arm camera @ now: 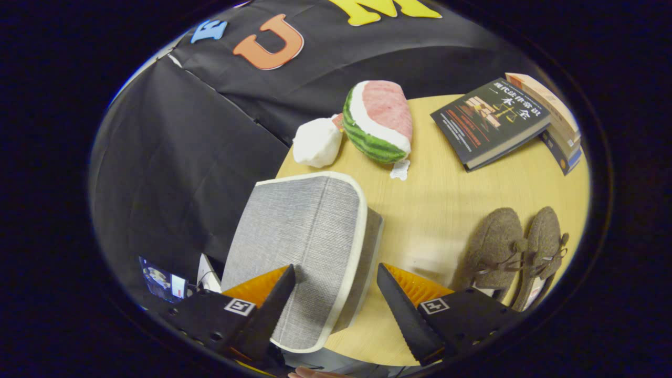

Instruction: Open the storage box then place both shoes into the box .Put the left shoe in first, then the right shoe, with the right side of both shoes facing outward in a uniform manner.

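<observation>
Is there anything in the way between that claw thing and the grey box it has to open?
Nothing visible stands in the way. The gripper is open, and the grey storage box, lid closed, sits right between and just ahead of its fingers. The two shoes lie off to the side on the table.

Gripper (pixel 336 286) open, fingers astride grey box (pixel 307 247), lid on; shoes (pixel 517 252) to right on table (pixel 441 199).
</observation>
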`<act>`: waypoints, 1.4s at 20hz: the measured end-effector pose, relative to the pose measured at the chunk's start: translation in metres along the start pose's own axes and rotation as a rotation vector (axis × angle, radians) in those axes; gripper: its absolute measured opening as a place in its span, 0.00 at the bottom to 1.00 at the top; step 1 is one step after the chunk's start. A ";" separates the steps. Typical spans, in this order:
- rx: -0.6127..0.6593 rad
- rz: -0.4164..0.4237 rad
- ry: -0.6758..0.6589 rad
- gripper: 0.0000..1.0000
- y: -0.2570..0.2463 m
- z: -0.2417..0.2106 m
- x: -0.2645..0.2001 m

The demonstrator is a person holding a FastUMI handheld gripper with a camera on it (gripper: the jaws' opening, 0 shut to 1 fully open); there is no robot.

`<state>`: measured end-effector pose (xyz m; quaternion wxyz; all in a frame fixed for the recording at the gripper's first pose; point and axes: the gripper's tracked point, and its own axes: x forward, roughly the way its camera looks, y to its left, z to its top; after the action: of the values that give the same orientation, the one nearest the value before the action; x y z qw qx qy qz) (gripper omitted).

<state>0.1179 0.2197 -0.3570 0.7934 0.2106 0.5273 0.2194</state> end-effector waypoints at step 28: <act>0.110 0.197 0.073 0.00 0.128 0.024 -0.056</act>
<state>0.1045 0.2893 -0.2343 0.7355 0.2963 0.5439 0.2745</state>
